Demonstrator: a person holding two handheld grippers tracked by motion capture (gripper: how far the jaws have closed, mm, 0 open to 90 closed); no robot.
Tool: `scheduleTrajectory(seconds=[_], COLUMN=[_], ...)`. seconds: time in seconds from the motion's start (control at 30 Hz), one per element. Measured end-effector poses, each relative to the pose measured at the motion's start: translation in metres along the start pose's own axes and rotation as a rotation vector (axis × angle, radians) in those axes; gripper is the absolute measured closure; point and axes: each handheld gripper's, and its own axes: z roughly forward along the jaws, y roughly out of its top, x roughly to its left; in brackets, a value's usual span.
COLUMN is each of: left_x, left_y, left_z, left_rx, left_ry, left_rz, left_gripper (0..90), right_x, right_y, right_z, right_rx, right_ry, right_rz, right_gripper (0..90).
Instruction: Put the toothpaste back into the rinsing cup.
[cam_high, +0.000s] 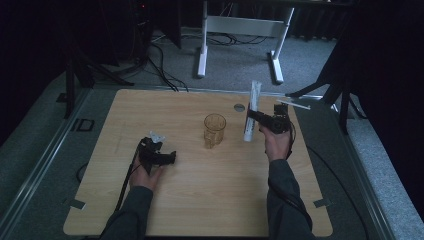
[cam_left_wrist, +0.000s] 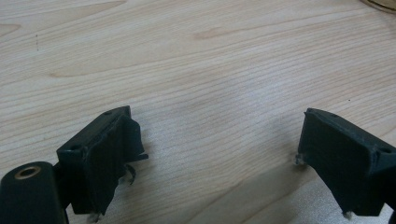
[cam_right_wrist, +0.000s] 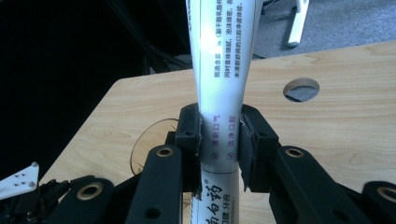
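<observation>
A white toothpaste tube (cam_high: 251, 111) with printed text stands nearly upright above the table, right of a clear amber cup (cam_high: 214, 129). My right gripper (cam_high: 252, 116) is shut on the tube (cam_right_wrist: 220, 84) around its lower part, its jaws pressing both sides. The cup's rim (cam_right_wrist: 149, 144) shows faintly behind the jaws. My left gripper (cam_high: 170, 158) rests low over the wooden table (cam_high: 200, 200) at the left, held in a hand. Its jaws (cam_left_wrist: 219, 158) stand wide open over bare wood with nothing between them.
A round cable hole (cam_high: 239, 107) sits in the table near the far edge, also seen as a hole (cam_right_wrist: 301, 88) in the right gripper view. White desk legs (cam_high: 202, 50) and cables lie on the floor beyond. The cup's base edge (cam_left_wrist: 380, 3) peeks in at top right.
</observation>
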Motion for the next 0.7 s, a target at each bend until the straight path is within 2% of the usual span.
scheduleTrajectory(seconds=[0.43, 0.7], left_x=[0.000, 0.000], left_y=[0.000, 0.000], left_z=[0.000, 0.000], left_rx=[0.000, 0.001], left_ry=[0.000, 0.000], left_rz=[0.000, 0.000], left_gripper=[10.6, 10.5], right_x=[0.000, 0.005], right_y=[0.005, 0.011], right_z=[0.003, 0.004], right_rx=[-0.025, -0.032], right_ry=[0.014, 0.015], right_rz=[0.012, -0.008], right_gripper=[72.3, 72.3])
